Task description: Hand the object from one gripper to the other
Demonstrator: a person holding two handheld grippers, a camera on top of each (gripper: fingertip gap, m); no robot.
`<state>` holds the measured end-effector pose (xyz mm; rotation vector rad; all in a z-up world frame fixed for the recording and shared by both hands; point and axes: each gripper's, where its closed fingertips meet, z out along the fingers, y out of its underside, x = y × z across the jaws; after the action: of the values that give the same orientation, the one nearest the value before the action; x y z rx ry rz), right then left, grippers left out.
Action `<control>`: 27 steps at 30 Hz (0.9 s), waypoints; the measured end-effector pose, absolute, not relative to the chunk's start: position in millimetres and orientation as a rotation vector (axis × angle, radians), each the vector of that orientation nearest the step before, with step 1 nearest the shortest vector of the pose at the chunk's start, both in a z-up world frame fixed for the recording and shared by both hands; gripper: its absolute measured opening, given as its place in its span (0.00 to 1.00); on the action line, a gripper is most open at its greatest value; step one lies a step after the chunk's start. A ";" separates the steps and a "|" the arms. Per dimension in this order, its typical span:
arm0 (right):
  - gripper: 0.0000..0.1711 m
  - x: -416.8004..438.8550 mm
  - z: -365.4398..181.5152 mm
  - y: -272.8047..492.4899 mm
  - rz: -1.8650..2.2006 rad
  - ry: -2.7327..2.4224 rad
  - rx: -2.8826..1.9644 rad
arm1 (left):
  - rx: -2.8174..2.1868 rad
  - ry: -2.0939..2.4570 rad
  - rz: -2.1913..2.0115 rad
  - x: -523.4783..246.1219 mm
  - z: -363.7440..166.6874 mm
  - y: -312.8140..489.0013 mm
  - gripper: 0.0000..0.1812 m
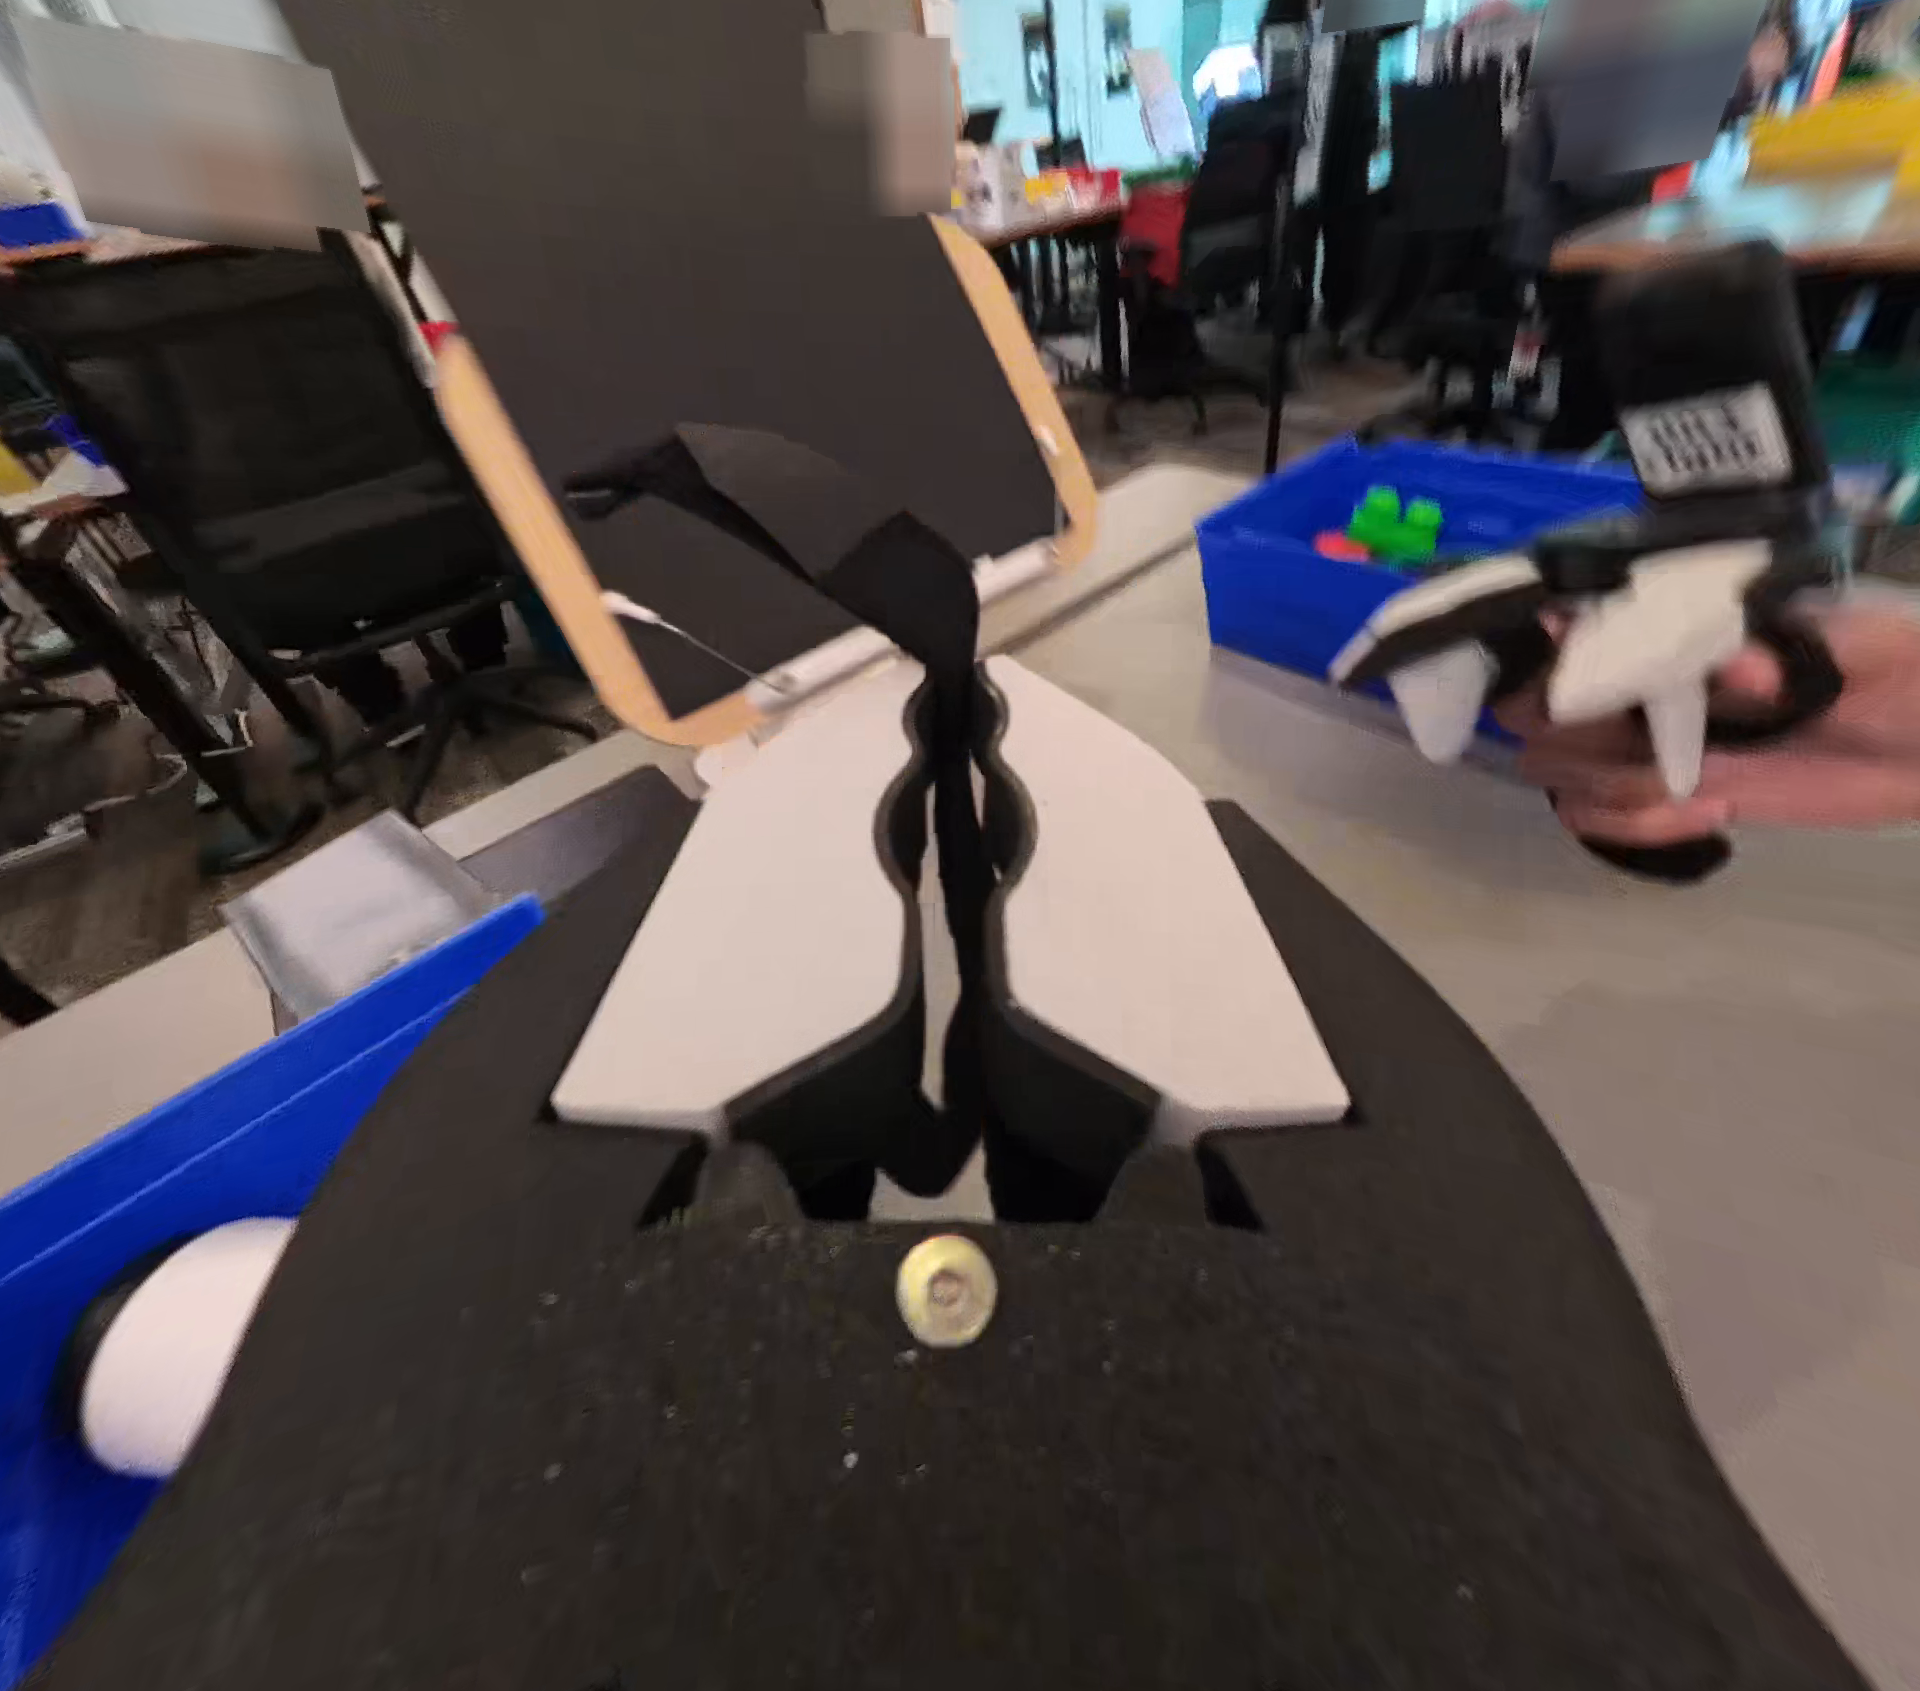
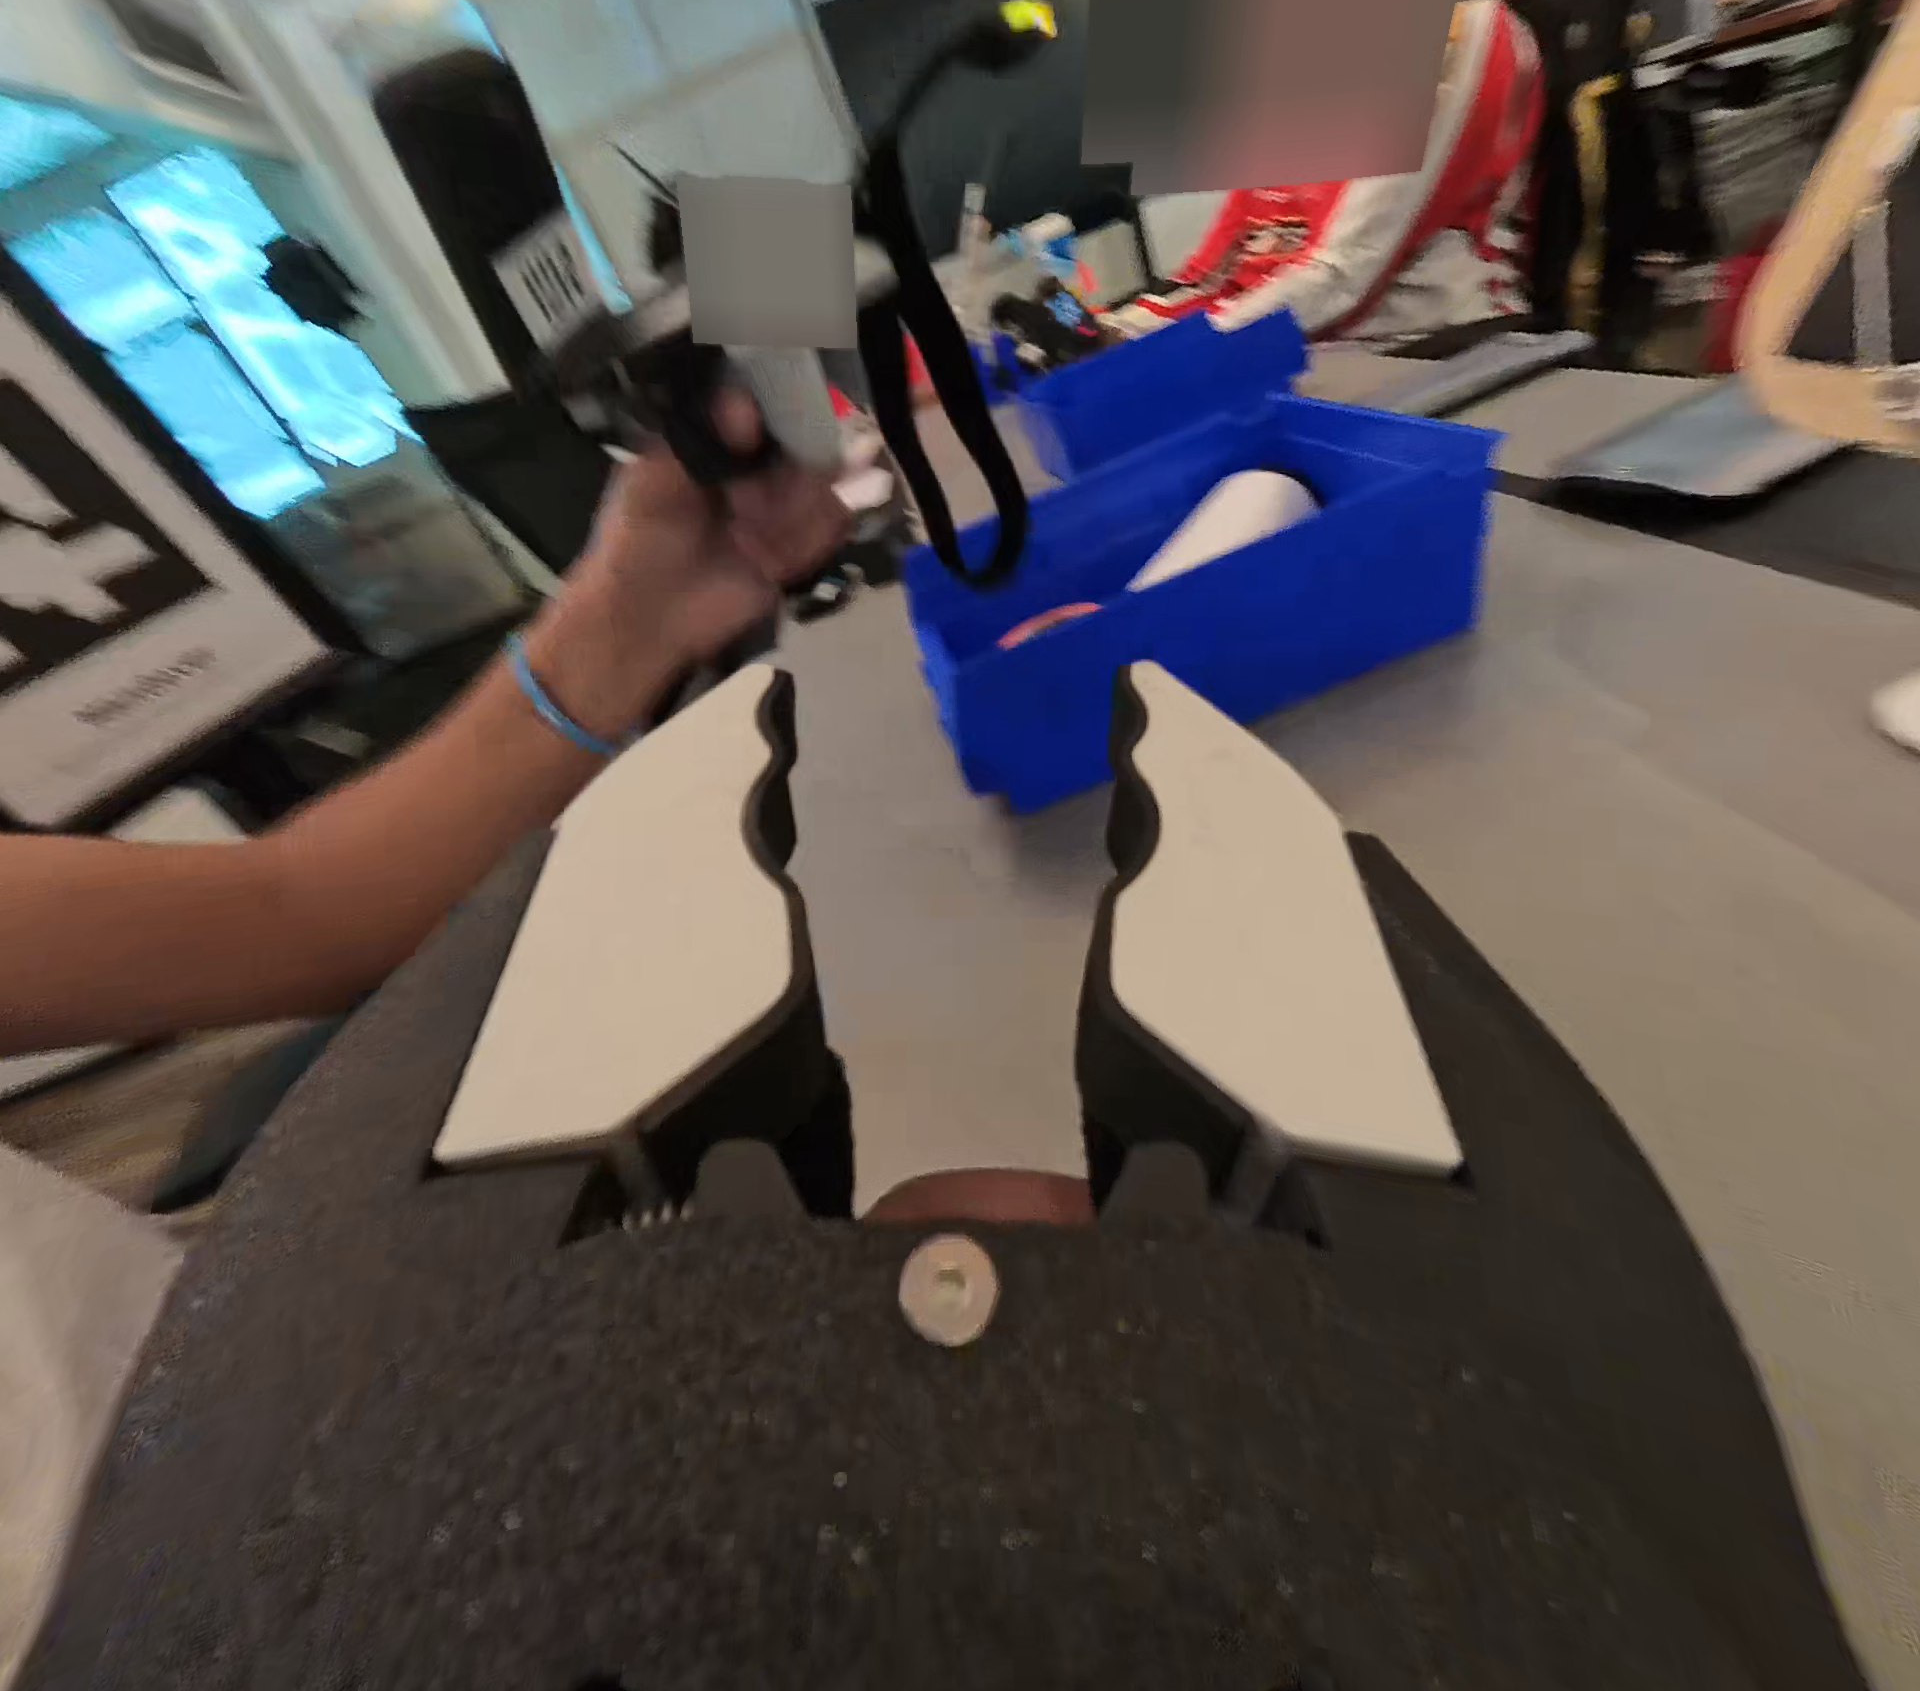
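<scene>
Left wrist view first: my left gripper [image 1: 951, 800] has its jaws pressed together on one black strap [image 1: 940, 654], a flat fabric band. It runs up between the fingers, and past the tips it folds over and flops to the left in front of a dark board with a wooden frame [image 1: 623, 270]. Well right of the strap, my right gripper [image 1: 1558, 706] hangs above the grey counter [image 1: 1558, 1070], held in a hand [image 1: 1766, 758], in front of a blue bin [image 1: 1268, 592] holding green toy blocks [image 1: 1397, 521]. A second blue bin [image 1: 239, 1163] sits low and left of the strap, with a white roll [image 1: 166, 1350] in it.

Right wrist view: the right gripper [image 2: 951, 706] has its jaws spread wide with nothing between them, only bare counter [image 2: 1558, 914]. Up ahead and to the left of the nearer blue bin [image 2: 1247, 633], my left hand [image 2: 717, 540] holds the left gripper [image 2: 831, 332], mostly blurred here, and the strap [image 2: 935, 415] hangs from it as a long loop whose bottom dips just inside that bin. Another blue bin [image 2: 1153, 374] stands behind it.

I judge the strap light, limp and not fragile; it will swing and sag, so I would take it on the hanging loop below the left jaws, pinching both runs together.

Count: two grippers, one strap, two bins in each view.
</scene>
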<state>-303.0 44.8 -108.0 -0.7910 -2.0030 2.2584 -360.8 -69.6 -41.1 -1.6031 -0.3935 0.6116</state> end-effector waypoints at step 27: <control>0.11 -314.4 -195.3 40.3 2.328 -2.138 -1.159 | -2.266 0.051 1.383 -311.4 -222.4 44.5 0.02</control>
<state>-314.4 40.3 -195.3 -1.1587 -2.1382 2.3280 -311.4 44.5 -222.4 -2.2658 0.0506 1.3827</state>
